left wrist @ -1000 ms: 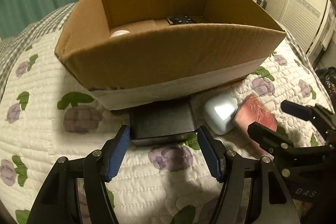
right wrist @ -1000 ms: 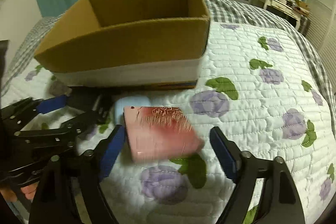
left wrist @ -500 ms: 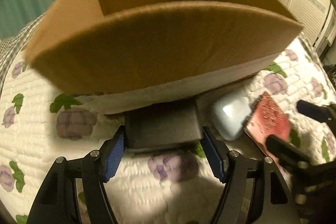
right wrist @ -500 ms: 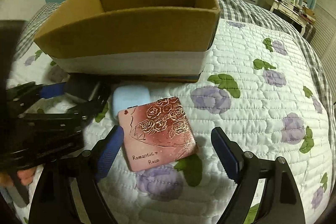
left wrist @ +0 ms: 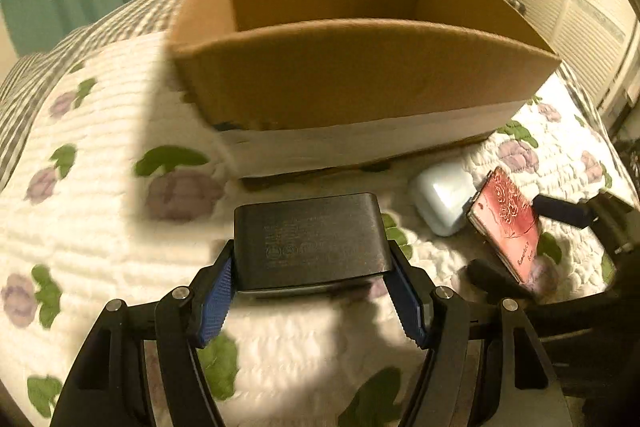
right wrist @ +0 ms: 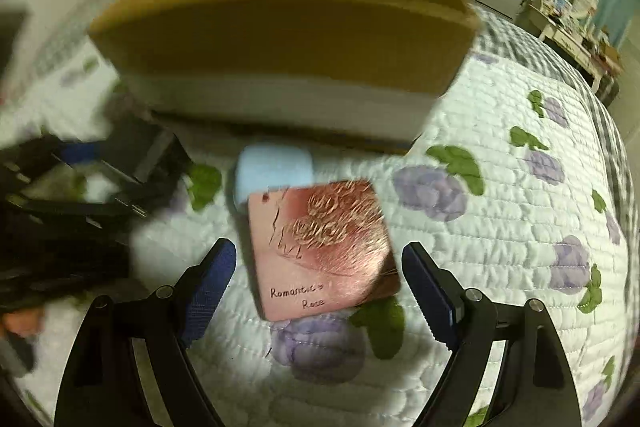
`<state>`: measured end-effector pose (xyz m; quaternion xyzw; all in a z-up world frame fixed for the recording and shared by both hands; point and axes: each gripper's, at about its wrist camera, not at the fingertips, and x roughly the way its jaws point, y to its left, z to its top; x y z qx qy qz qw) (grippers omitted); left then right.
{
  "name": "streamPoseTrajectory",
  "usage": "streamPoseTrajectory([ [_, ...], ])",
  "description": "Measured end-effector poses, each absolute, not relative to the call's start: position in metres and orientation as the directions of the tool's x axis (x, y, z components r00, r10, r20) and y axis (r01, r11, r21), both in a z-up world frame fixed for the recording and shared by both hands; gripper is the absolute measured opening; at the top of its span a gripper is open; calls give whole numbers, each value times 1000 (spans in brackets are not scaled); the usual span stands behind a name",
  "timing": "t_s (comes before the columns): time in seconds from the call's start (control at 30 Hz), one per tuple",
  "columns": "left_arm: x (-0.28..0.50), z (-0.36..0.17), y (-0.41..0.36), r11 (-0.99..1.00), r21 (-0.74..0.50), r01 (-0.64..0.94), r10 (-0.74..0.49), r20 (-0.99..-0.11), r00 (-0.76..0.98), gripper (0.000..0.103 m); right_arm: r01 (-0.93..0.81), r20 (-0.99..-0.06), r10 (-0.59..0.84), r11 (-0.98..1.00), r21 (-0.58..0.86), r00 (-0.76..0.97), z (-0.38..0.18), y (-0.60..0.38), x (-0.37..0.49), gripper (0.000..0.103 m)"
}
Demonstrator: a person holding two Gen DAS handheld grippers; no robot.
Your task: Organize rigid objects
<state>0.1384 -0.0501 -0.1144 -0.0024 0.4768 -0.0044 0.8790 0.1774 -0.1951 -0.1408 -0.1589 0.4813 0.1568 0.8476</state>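
Nearest the left wrist camera, the left tool (left wrist: 310,293) has its blue pads pressed against both short sides of a flat black box (left wrist: 310,241), gripping it just above the flowered quilt (left wrist: 88,211) of the bed. Printed marks show faintly on the box's top face.

Nearest the right wrist camera, the right tool (right wrist: 318,281) stands open, its fingers spread to either side of a pink tin (right wrist: 322,247) lettered "Romantic Rose", with a gap showing on each side. From the left view the tin looks tilted, one edge raised off the quilt; whether a finger touches it I cannot tell.

Just beyond the tin, touching or nearly touching its far edge, lies a pale blue rounded case (right wrist: 274,171) on the quilt.

Farther on, toward the far side of the bed, sits an open cardboard box (left wrist: 360,79), white along its lower band. Its inside floor is hidden from both views.
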Motion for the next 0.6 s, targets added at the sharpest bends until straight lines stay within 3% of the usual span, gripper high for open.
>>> streamPoseTrajectory([
  [0.03, 136, -112, -48, 1000, -12, -2, -9, -836, 549, 71, -418, -862, 98, 898, -138, 497, -143, -193, 176, 85],
  [0.1, 129, -110, -48, 1000, -17, -3, -13, -831, 556, 71, -420, -849, 100, 895, -151, 519, -139, -192, 172, 71],
  [0.2, 127, -104, -50, 1000, -8, 6, -10, -824, 567, 70, -393, -813, 90, 902, -178, 575, -127, -194, 166, 69],
  [0.23, 124, -101, -52, 1000, -1, 10, -6, -820, 573, 69, -394, -801, 121, 907, -151, 586, -121, -196, 163, 61],
  [0.27, 122, -100, -55, 1000, 2, 13, -6, -817, 576, 69, -392, -784, 150, 911, -127, 602, -113, -200, 162, 25],
  [0.3, 121, -98, -58, 1000, -2, 18, -13, -815, 579, 68, -361, -764, 134, 922, -137, 631, -104, -204, 162, 20],
  [0.6, 123, -105, -63, 998, -18, 63, -52, -813, 581, 68, -359, -775, 137, 925, -122, 616, -107, -206, 176, 16],
])
